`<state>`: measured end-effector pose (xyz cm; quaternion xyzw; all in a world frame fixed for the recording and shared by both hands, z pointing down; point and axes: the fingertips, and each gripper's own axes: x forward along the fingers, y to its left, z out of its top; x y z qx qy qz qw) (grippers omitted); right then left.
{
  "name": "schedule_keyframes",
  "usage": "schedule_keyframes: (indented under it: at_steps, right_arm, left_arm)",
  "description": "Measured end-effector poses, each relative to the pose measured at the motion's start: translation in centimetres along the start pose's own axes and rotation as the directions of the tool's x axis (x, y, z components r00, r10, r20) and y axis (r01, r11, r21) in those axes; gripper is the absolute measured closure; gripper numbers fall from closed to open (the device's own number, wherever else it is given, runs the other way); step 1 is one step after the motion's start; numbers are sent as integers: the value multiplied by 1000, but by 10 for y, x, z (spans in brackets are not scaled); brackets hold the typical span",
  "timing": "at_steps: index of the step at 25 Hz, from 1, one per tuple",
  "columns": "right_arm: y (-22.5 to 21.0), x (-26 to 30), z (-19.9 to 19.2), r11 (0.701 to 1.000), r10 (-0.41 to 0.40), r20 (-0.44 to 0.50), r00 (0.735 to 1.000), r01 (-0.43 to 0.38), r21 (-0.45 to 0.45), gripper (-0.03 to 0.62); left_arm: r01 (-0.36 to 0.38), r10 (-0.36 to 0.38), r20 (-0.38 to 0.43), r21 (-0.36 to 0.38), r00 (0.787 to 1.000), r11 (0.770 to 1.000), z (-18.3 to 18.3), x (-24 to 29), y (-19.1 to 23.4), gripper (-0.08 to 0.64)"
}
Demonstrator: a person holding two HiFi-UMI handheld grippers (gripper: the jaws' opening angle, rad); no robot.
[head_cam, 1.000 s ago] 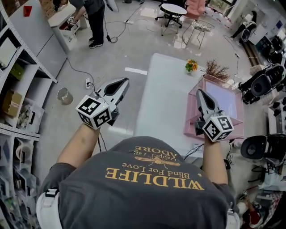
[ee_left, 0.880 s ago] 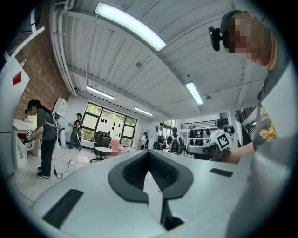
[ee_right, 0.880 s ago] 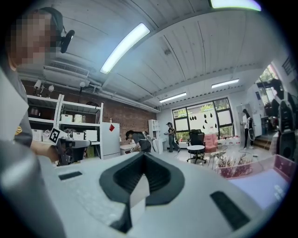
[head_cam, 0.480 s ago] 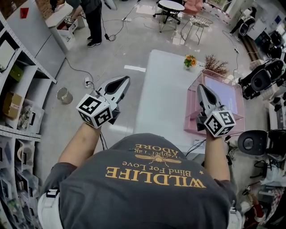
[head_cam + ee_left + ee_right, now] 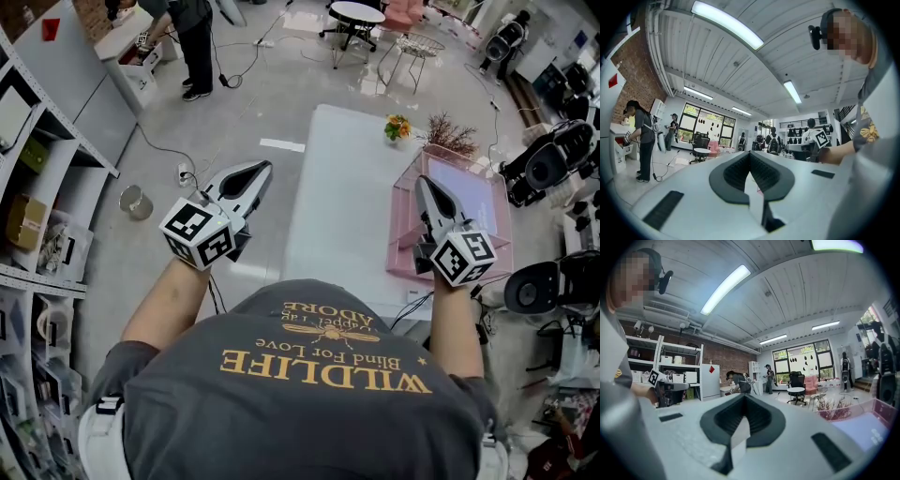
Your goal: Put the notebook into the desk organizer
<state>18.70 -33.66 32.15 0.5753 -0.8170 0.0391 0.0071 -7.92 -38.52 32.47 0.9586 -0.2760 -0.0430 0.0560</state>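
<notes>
Seen from above the person's head, both arms reach out level. The left gripper hangs over bare floor just off the white desk, and the right gripper is above the near end of the pink desk organizer at the desk's right edge. A pale lilac slab lies flat inside that organizer — it may be the notebook, already where the task wants it, though I can't make out a cover or pages. No notebook shows elsewhere on the desk, which otherwise carries only a small pot of flowers and some dried twigs. The left gripper view shows its jaws pressed together with nothing between them, pointing across the room. The right gripper view shows the same — jaws together and empty, with the organizer's pink wall low at the right. To me it looks like a resting pose that would suit either end of the job. Against the earlier frames neither hand has shifted to speak of; only the framing has drifted slightly.
</notes>
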Motion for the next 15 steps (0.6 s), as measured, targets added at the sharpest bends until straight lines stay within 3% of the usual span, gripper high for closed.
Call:
schedule_keyframes:
  at_steps: [15]
  right_arm:
    - [2,1,10,999,4,0,1000,-4,-32,594]
  left_arm:
    - [13,-13,-3,13,1000,1000,7,2,-2,558]
